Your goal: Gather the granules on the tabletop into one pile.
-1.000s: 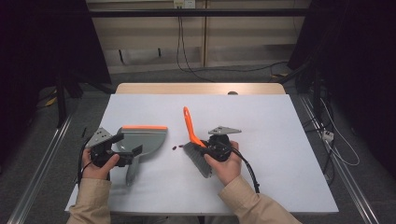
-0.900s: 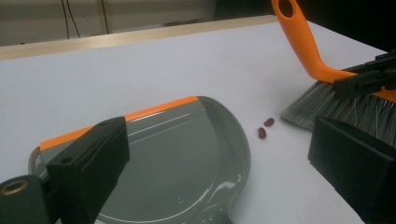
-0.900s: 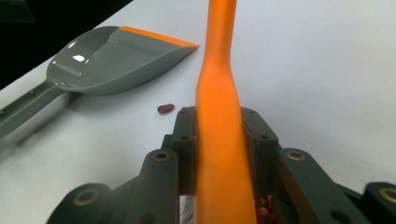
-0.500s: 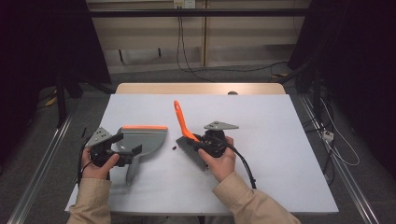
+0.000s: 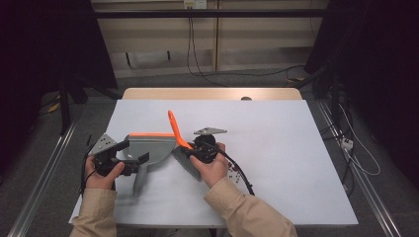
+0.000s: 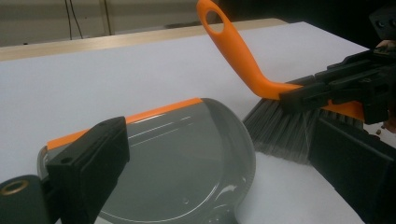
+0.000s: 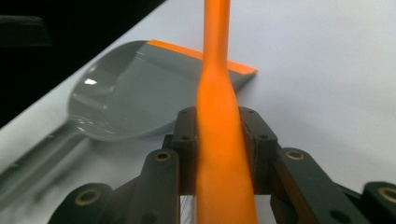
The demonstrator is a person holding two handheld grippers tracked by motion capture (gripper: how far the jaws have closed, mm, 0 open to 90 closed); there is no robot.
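A white-topped table (image 5: pixel 276 148) was seen against a dim room, with cables hanging down a pale back wall and metal rails on the floor at both sides. The right gripper (image 5: pixel 190 152) was held in the person's right hand, its jaws pressed tight on the orange brush (image 5: pixel 174 129); in the right gripper view the handle (image 7: pixel 219 140) was clamped between the two pads and rose straight up out of the jaws. The dark bristles (image 6: pixel 280 135) were set on the table directly below the jaws. A grey dustpan (image 5: pixel 150 150) with an orange front lip (image 5: pixel 150 134) was lying flat just ahead of the bristles; whether they touched its rim could not be told. The left gripper (image 5: pixel 134 159) was held in the left hand over the pan's rear edge, above where the grey handle (image 5: pixel 140 180) starts. Its jaws were spread, with the pan bowl seen between them in the left gripper view; no contact of either pad with the pan could be confirmed. Small dark crumbs (image 5: pixel 236 172) were scattered behind the right gripper, beside its cable
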